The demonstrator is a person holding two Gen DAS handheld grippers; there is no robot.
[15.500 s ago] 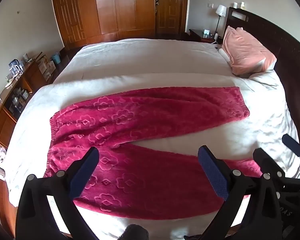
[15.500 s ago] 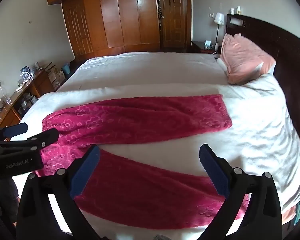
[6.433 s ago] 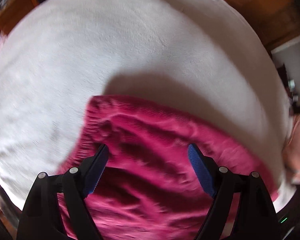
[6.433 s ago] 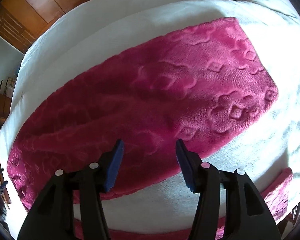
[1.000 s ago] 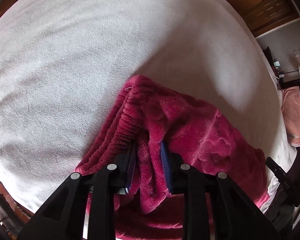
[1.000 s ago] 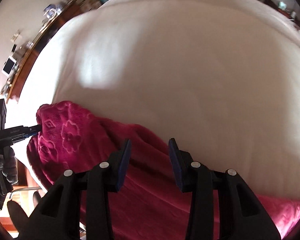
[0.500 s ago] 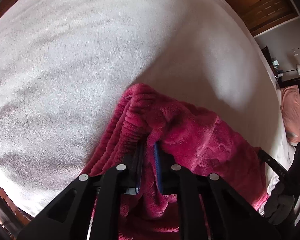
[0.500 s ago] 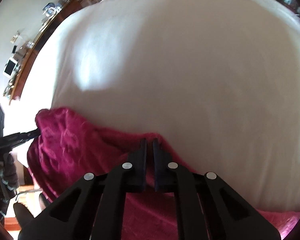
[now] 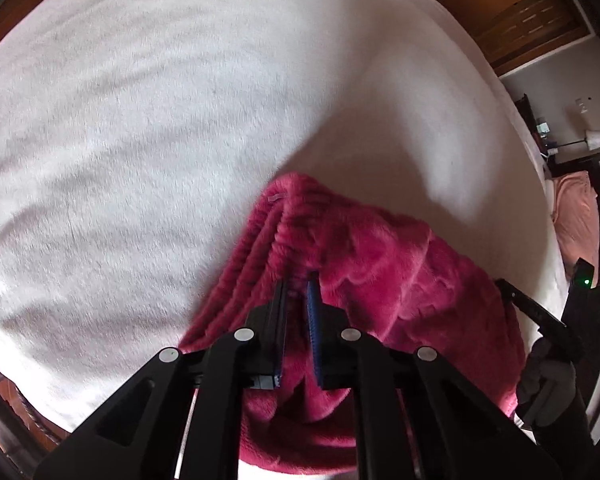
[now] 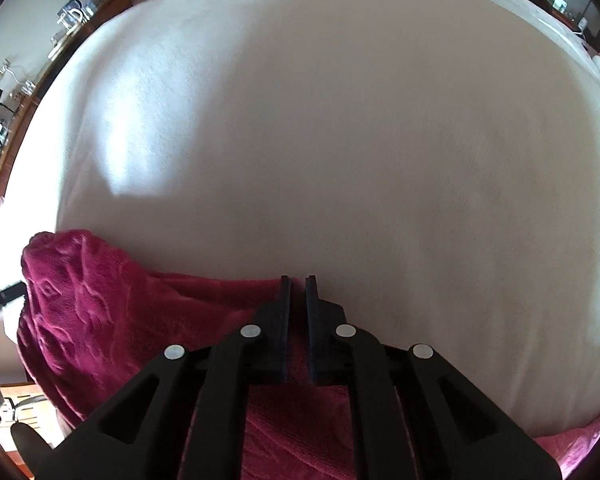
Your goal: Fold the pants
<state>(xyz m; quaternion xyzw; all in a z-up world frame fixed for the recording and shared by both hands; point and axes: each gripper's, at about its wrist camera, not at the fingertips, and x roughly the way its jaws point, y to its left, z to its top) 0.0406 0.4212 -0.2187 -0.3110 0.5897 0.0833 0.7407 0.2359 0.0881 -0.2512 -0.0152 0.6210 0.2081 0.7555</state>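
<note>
The magenta fleece pants (image 9: 400, 272) lie bunched on the white bed cover (image 9: 180, 120). My left gripper (image 9: 298, 280) points steeply down and is shut on the ribbed waistband, with fabric pinched between its blue pads. In the right wrist view my right gripper (image 10: 298, 280) is shut on the far edge of the pants (image 10: 100, 300), a strip of fabric showing between its fingers. Each view shows the other gripper at the cloth's opposite end: the right gripper (image 9: 504, 286) and the left gripper (image 10: 16, 290).
The white cover (image 10: 340, 120) fills most of both views. A pink pillow (image 9: 576, 216), a lamp (image 9: 594, 138) and a dark headboard sit at the far right. A wooden wardrobe (image 9: 532, 20) stands behind. A cluttered sideboard (image 10: 4, 132) lines the left wall.
Both grippers have closed on the pants: the left from a narrow gap, the right from a wider one. The right gripper has sunk towards the bed, and the cloth has bunched.
</note>
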